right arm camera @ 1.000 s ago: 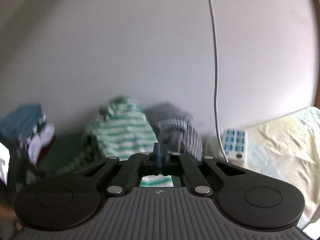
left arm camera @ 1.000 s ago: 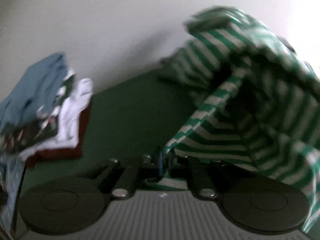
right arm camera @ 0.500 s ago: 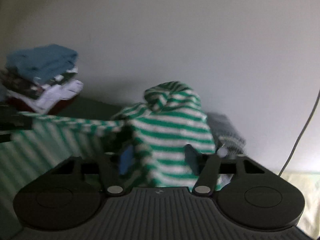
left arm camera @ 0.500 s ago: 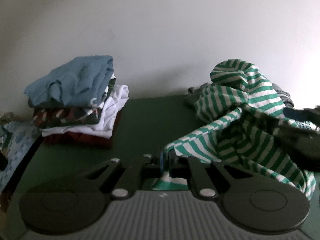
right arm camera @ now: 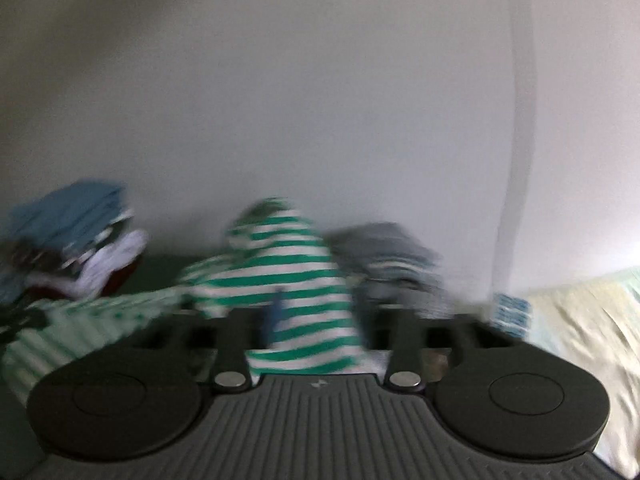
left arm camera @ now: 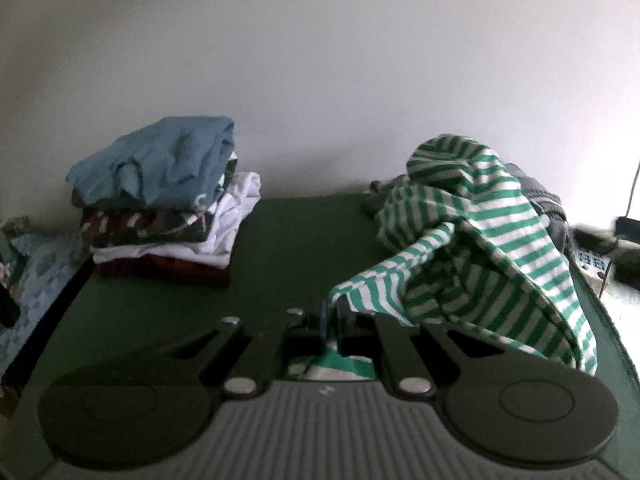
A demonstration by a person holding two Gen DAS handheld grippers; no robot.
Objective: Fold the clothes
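A green-and-white striped garment lies heaped on the right of the dark green table. My left gripper is shut on an edge of it, low over the table's front. In the blurred right wrist view the same striped garment sits straight ahead. My right gripper is open, its jaws wide on either side of the cloth, holding nothing.
A stack of folded clothes with a blue piece on top stands at the table's back left. A grey striped pile lies behind the striped garment. A power strip and pale bedding lie to the right. A white wall stands behind.
The striped garment came down from the air onto the table. My right gripper opened and let go of it, then swung back right. My left gripper kept its hold.
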